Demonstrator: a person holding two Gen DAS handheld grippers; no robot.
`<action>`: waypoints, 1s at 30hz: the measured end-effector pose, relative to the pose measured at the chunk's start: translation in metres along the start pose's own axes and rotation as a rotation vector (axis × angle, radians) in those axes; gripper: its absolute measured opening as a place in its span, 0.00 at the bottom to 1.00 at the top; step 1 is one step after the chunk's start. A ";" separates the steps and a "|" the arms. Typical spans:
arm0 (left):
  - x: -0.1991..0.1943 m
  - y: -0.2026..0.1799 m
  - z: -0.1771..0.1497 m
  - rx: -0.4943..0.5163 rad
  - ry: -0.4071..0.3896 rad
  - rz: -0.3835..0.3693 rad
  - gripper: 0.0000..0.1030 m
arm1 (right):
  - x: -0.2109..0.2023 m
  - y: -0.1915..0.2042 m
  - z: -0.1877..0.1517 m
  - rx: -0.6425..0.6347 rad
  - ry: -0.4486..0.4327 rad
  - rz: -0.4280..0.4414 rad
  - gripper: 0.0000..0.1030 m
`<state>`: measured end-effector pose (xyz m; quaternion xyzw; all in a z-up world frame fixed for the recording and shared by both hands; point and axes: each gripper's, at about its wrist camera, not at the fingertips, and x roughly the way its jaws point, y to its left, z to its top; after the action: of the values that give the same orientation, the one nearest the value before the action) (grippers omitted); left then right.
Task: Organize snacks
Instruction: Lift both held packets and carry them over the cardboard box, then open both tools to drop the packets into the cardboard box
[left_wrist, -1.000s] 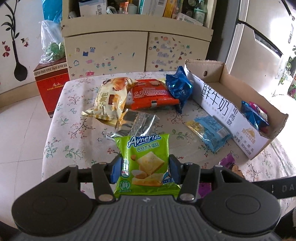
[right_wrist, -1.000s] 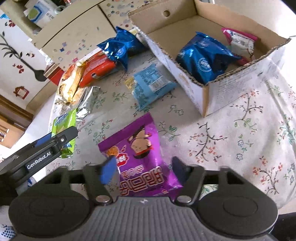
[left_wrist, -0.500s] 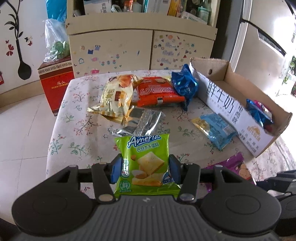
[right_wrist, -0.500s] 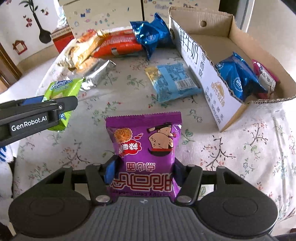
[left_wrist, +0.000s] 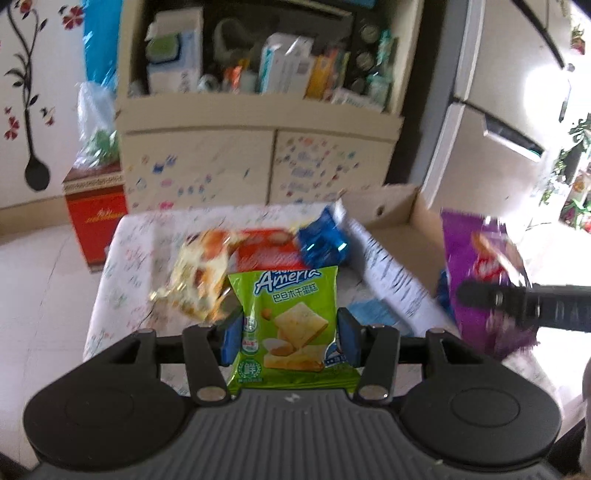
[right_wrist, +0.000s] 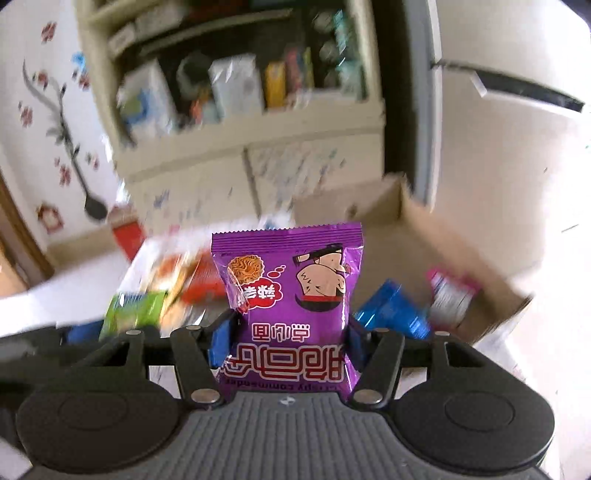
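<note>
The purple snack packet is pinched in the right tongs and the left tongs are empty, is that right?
Not quite. The purple snack packet is pinched in the right tongs, but the left tongs are not empty: the left wrist view shows them pinching a green cracker packet.

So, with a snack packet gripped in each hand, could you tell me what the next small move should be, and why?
Probably carry the purple packet over the cardboard box and release: the right gripper holds it lifted, and snacks already lie inside.
</note>
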<state>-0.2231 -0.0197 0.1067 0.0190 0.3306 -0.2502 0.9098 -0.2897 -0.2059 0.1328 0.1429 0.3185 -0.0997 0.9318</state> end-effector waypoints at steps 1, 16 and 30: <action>-0.001 -0.004 0.004 0.005 -0.008 -0.010 0.50 | -0.001 -0.007 0.007 0.014 -0.016 -0.006 0.64; 0.030 -0.073 0.059 0.035 -0.033 -0.154 0.50 | 0.022 -0.102 0.059 0.320 -0.092 -0.053 0.64; 0.106 -0.123 0.084 0.036 0.052 -0.190 0.50 | 0.049 -0.124 0.061 0.493 0.007 -0.106 0.64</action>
<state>-0.1612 -0.1909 0.1236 0.0106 0.3499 -0.3406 0.8726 -0.2516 -0.3467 0.1234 0.3490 0.2951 -0.2225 0.8612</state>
